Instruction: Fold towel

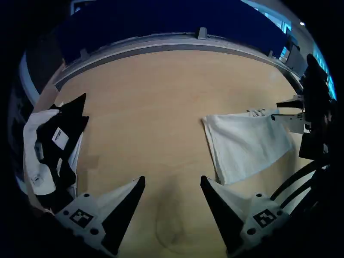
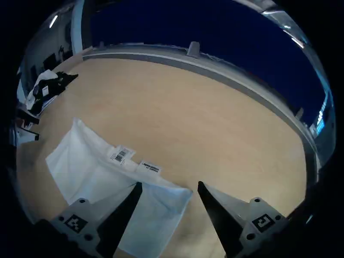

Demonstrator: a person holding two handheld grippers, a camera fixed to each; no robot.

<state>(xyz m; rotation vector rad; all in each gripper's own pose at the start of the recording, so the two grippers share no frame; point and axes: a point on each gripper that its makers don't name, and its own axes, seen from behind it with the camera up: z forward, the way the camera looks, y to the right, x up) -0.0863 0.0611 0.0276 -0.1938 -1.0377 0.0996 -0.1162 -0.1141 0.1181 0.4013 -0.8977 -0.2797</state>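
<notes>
White towel, one, on table; left claw, right claw spread.

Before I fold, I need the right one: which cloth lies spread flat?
The white towel by the right gripper; the black-and-white pile is bunched up.

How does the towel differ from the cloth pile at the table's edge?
The towel is all white; the pile mixes black and white. The towel lies flat as a neat rectangle; the pile is bunched in a heap. Both are cloth with tags, resting on the wooden table.
</notes>
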